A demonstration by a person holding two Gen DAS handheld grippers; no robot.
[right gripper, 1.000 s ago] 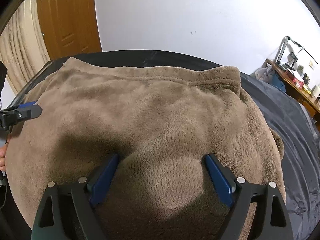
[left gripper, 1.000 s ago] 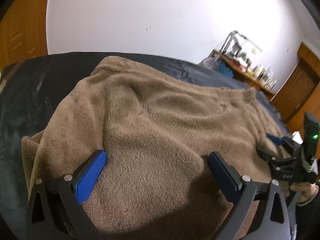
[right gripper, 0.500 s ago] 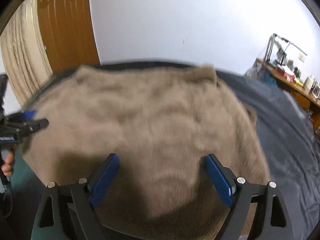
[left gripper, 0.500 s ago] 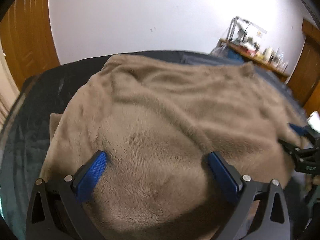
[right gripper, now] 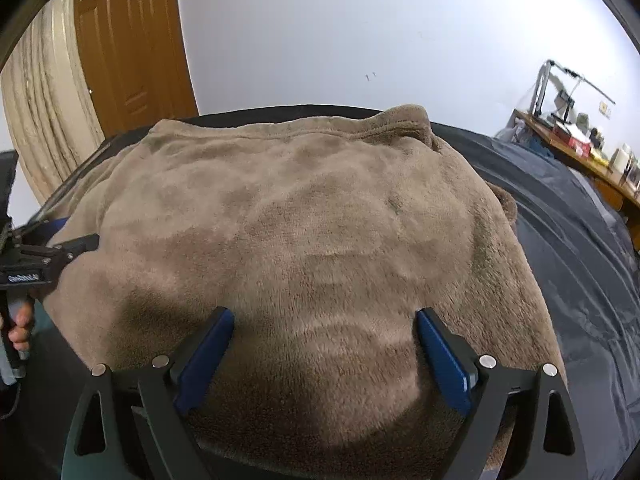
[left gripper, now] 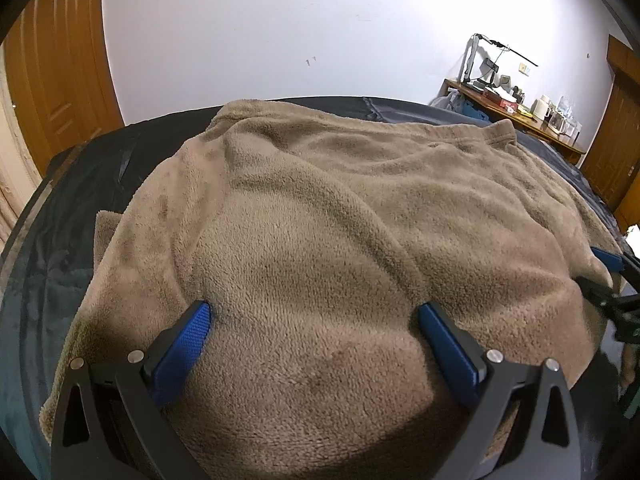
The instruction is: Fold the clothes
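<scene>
Soft, bulky fleece fills mid-frame; its near hem is best pinched. Both grippers are spread wide, empty.

One brown fleece garment lies on one dark bed cover. Two grippers are in view, the left gripper and the right gripper, each with two blue pads. One tabletop stands by the wall, and two wooden doors show.
</scene>
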